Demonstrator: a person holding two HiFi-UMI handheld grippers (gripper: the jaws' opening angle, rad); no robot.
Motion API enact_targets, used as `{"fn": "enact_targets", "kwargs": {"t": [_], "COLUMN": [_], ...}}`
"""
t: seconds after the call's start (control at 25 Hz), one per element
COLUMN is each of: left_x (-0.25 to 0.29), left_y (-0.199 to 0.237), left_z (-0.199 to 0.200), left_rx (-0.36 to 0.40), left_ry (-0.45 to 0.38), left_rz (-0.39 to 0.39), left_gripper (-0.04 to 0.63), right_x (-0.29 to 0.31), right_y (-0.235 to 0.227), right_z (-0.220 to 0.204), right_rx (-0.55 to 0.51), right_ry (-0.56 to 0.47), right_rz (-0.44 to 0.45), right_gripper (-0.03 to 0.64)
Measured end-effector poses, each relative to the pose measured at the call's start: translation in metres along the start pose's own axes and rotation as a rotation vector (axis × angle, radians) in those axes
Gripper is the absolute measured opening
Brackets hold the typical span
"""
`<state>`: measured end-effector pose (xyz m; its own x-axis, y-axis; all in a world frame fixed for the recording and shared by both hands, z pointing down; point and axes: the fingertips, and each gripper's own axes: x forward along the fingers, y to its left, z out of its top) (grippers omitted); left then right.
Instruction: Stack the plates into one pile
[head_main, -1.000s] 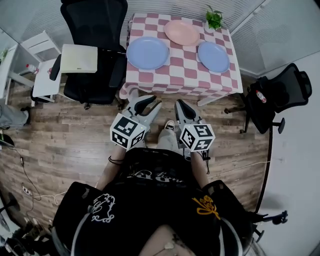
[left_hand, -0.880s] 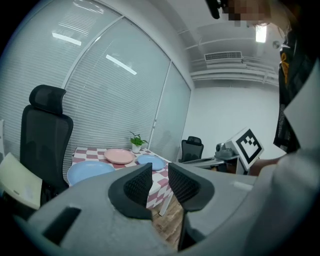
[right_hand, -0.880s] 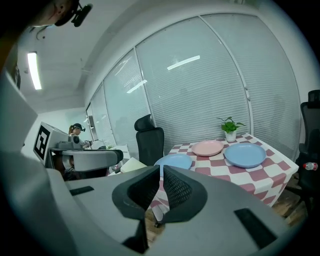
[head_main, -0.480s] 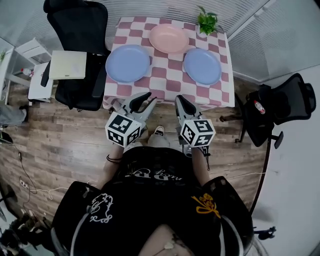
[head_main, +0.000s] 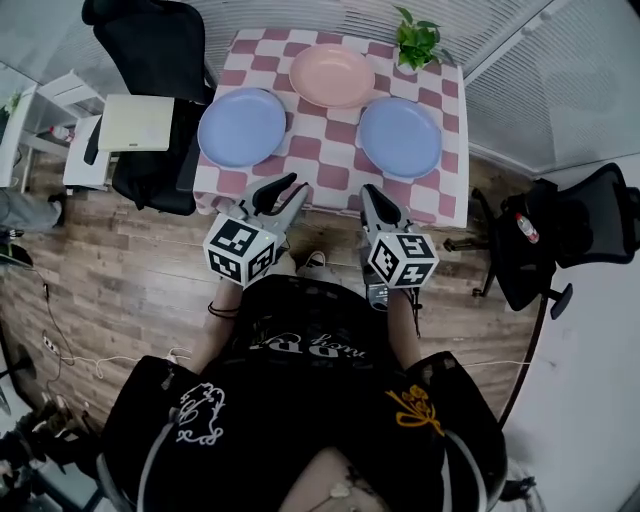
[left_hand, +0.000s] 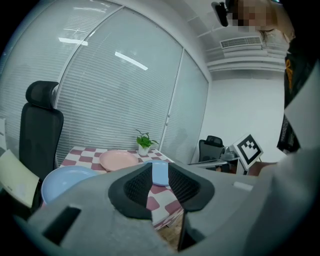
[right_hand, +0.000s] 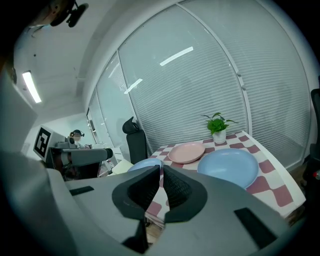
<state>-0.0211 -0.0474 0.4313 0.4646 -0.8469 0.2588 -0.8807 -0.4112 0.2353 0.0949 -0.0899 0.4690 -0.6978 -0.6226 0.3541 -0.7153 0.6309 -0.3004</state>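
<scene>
The person (head_main: 310, 400) in a black printed shirt stood on the wooden floor (head_main: 130, 270), facing the near edge of the pink-and-white checked table (head_main: 330, 150). Both forearms reached forward side by side at about the same height, each tilted slightly downward. A black office chair (head_main: 150, 60) stood against the table's left side, with a pale flat pad (head_main: 138, 122) lying on its seat. A second black chair (head_main: 580, 235) stood well off to the right.

Three plates lay apart on the cloth, none stacked. The left blue plate (head_main: 241, 127) was at the left, the pink plate (head_main: 332, 76) at the far middle and the right blue plate (head_main: 400, 137) at the right.

The left gripper (head_main: 297, 185) hung over the table's near edge, below the left blue plate. Its pads (left_hand: 138, 186) stood a narrow gap apart with nothing between them. The right gripper (head_main: 368, 190) hung over the same edge, below the right blue plate, with its pads (right_hand: 143, 190) pressed together on nothing. Neither touched a plate. A small potted plant (head_main: 418, 42) stood at the far right corner.
</scene>
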Motion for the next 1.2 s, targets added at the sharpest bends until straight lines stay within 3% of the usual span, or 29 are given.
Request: {"fn": "enact_targets", "kwargs": {"t": [0.28,0.64,0.96,1.2], "left_x": [0.012,0.058,0.110,0.154], "left_y": [0.021,0.084,0.166,0.237], "left_z": [0.007,0.019,0.033,0.024], "left_rx": [0.010,0.014,0.054,0.064], "left_ry": [0.016,0.065,0.139,0.243], "left_rz": [0.037,0.033,0.007,0.008], "left_gripper": [0.110,0.110,0.112,0.194], "right_x": [0.019,0.074,0.142,0.198], "right_y": [-0.020,-0.051,-0.100,-0.138], "right_z": [0.005,0.032,0.074,0.079], "right_rx": [0.014,-0.014,-0.051,-0.056], "right_ry": [0.008,0.029,0.011,0.087], "right_rz": [0.014,0.005,-0.097,-0.131], "right_gripper": [0.026,0.028,0.028,0.029]}}
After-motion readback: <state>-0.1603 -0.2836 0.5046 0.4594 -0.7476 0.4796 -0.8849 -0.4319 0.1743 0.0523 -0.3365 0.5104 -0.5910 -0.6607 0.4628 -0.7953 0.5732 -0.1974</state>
